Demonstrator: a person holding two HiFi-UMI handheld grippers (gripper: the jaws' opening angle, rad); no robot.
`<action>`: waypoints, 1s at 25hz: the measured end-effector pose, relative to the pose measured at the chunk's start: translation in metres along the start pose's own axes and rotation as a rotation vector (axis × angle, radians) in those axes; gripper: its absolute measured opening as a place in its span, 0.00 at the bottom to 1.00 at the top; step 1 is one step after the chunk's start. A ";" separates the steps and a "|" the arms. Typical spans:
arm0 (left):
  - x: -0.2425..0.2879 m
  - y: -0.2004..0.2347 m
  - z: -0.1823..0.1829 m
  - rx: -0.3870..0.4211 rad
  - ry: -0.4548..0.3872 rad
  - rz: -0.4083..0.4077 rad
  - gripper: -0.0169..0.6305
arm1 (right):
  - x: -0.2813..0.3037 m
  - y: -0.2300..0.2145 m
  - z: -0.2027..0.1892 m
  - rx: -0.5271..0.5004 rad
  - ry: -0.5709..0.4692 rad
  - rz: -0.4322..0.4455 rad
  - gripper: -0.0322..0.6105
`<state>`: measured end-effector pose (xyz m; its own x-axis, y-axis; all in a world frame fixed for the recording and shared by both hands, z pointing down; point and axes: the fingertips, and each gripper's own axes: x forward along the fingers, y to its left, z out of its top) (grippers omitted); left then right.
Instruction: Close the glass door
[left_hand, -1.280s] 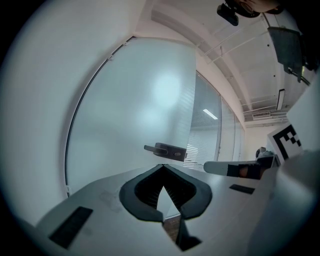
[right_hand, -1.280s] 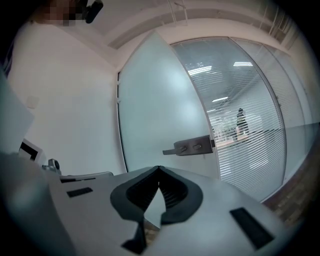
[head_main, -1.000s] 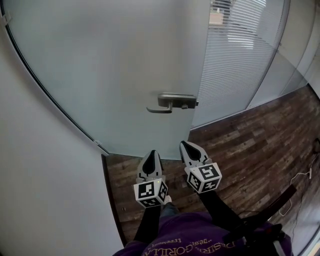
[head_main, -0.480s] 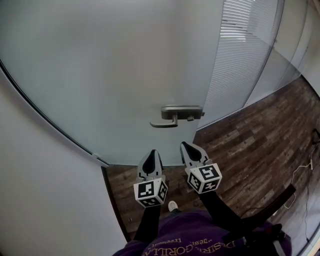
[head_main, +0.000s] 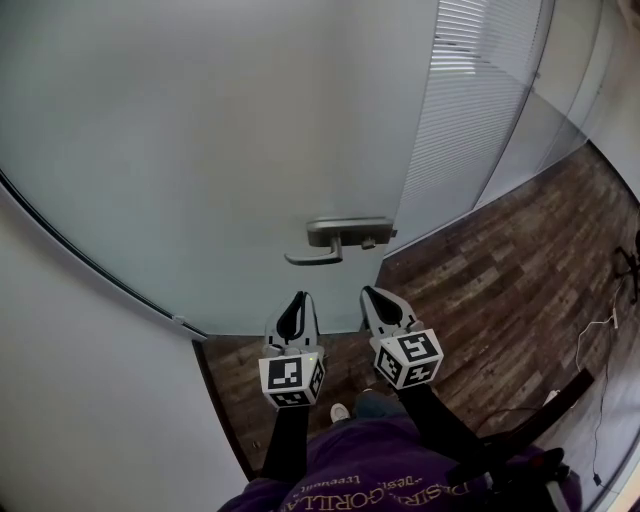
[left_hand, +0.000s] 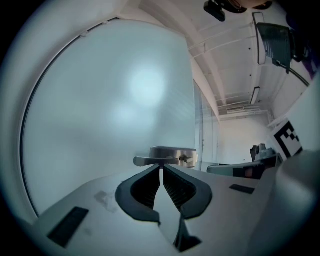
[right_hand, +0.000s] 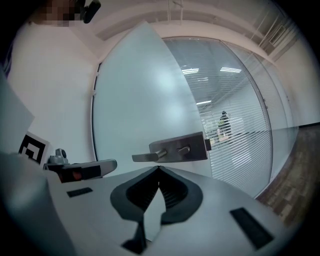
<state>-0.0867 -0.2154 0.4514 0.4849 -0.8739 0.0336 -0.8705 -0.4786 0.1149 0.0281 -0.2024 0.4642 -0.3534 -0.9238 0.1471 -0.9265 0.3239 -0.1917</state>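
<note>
My left tongs (head_main: 297, 300) are clenched tight with nothing between the jaws. My right tongs (head_main: 370, 293) are clenched and empty too. Both point at the frosted glass door (head_main: 220, 150) straight ahead of me, close under its metal handle (head_main: 318, 256). The door's handle edge stands in front of a striped glass wall (head_main: 460, 130), above the wooden floor (head_main: 490, 290).

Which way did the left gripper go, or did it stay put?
Yes. The left gripper has moved toward the silver metal lever handle on the frosted glass door; the gap between them has shrunk.
</note>
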 end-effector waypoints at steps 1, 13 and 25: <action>0.004 -0.001 -0.003 0.031 0.016 -0.006 0.03 | 0.001 -0.004 -0.002 0.001 0.004 0.000 0.05; 0.061 0.003 -0.020 0.810 0.262 -0.102 0.35 | 0.013 -0.030 0.000 0.019 0.010 0.017 0.05; 0.100 -0.001 -0.053 1.374 0.426 -0.291 0.35 | 0.017 -0.040 0.000 0.020 0.016 0.023 0.05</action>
<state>-0.0329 -0.2980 0.5068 0.4289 -0.7606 0.4874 -0.0154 -0.5456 -0.8379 0.0595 -0.2312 0.4741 -0.3772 -0.9125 0.1582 -0.9151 0.3410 -0.2150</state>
